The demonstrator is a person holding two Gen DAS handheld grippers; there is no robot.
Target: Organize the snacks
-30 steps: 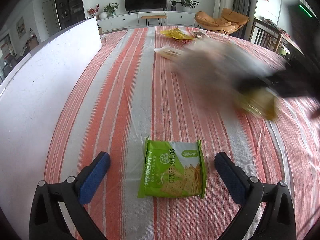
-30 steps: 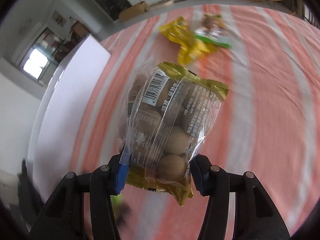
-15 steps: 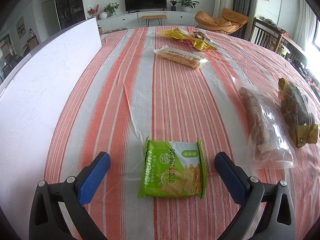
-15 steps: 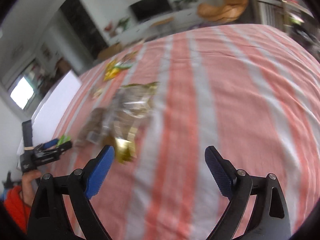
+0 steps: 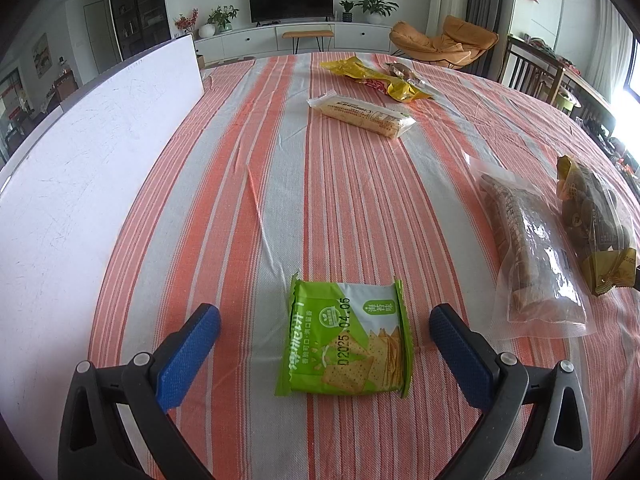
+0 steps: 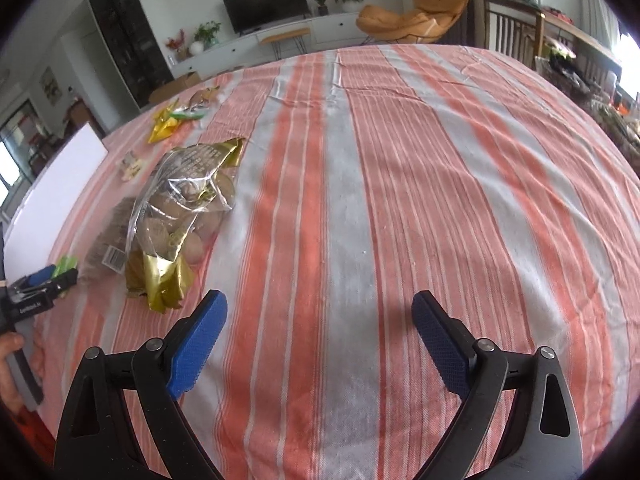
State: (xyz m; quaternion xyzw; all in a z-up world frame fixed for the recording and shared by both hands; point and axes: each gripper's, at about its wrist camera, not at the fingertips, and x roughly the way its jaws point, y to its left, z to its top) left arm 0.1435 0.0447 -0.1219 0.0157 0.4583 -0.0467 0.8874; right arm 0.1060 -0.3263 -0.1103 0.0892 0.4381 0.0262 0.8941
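- Left wrist view showed the green cracker packet [image 5: 347,346] flat on the striped tablecloth [image 5: 360,184], between the wide-open left gripper [image 5: 325,344].
- Closing flat might crush the crackers or skid the packet.
- Right gripper [image 6: 319,344] hung wide and empty; the gold-trimmed snack bag [image 6: 182,216] lay left, beside a clear-wrapped pack [image 5: 528,248].
- White board [image 5: 92,152] bounded the left edge; open cloth lay ahead.

My left gripper [image 5: 325,344]: black plastic arms, triangular cut-outs, silver screws at finger joints, blue textured pads [image 5: 188,354]. My right gripper [image 6: 319,338]: same build, blue pads [image 6: 198,344]. Beside left tongs: bare skin of my hand [image 6: 10,364], orange sleeve below.
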